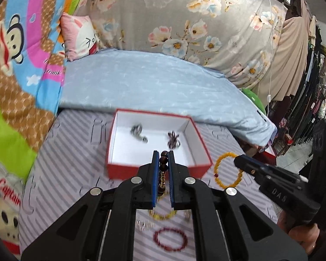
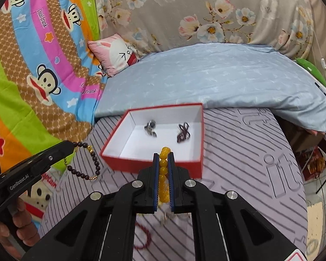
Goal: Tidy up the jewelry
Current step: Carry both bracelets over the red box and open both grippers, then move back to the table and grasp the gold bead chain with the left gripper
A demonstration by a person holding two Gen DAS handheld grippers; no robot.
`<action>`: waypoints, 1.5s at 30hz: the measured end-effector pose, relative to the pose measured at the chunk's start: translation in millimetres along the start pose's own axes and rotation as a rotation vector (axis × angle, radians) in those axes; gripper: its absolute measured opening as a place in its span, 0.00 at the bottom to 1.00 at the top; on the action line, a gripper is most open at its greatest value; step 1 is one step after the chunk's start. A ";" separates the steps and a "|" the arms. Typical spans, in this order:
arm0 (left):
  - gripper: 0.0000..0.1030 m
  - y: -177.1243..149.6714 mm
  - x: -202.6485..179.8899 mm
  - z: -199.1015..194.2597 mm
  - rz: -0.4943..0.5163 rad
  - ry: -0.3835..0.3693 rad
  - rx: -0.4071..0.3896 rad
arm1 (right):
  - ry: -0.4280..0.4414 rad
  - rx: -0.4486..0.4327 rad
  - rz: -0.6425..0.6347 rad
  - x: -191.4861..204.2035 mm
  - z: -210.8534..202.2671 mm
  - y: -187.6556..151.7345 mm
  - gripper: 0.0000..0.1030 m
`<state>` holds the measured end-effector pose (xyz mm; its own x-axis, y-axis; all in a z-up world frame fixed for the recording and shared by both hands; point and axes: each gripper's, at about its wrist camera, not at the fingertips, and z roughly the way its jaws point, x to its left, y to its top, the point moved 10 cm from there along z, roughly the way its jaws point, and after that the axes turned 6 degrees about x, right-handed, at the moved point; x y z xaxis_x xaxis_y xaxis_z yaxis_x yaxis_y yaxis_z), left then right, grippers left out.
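On the left, the left gripper (image 1: 163, 155) is clamped on a dark beaded bracelet (image 2: 84, 161). From the right wrist view the loop dangles free from the fingertips, off the near left corner of the red box (image 1: 119, 169) and still outside it. In its own view the beads run lengthwise between the blue pads, pointing straight at the box's near wall.

The box sits open on the striped sheet (image 2: 239, 152), white inside, with a silvery piece (image 2: 150, 127) and a dark tangled piece (image 2: 183, 133) already lying on its floor.

To the right, the right gripper (image 2: 164, 155) is closed on a yellow beaded bracelet (image 1: 228, 170), its loop hanging just off the box's near right corner — also not yet over the opening. Both hold their loads ahead of the near wall; I'd judge each needs only a short carry forward over the rim, and neither looks clearly nearer.

Closest to me, a red bead bracelet (image 1: 171, 239) and another yellow one (image 1: 163, 215) remain on the sheet.
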<state>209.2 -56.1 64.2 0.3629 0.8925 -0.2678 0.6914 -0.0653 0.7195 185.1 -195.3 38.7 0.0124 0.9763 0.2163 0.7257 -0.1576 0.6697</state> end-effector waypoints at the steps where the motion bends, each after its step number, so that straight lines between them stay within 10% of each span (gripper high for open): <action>1: 0.07 6.6 0.1 6.5 -0.003 -0.004 0.001 | 0.004 0.004 0.001 1.1 8.1 7.1 0.07; 12: 0.07 42.1 17.6 110.8 -0.062 -0.054 0.073 | 0.087 0.133 0.077 6.8 120.0 39.4 0.07; 20: 0.18 28.6 57.5 167.3 -0.063 0.043 0.128 | -0.095 0.176 0.015 -25.5 166.0 27.0 0.14; 24: 0.54 33.5 75.1 157.5 -0.077 0.122 0.073 | -0.140 0.125 0.001 -32.1 153.2 32.2 0.26; 45: 0.55 -28.3 86.2 62.2 -0.088 0.209 0.051 | -0.106 0.101 0.021 -16.6 62.7 -30.4 0.31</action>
<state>259.8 -5.1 -19.0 0.1666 0.9683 -0.1859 0.7470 -0.0009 0.6649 206.0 -197.4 -29.8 0.0970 0.9840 0.1494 0.7901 -0.1674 0.5896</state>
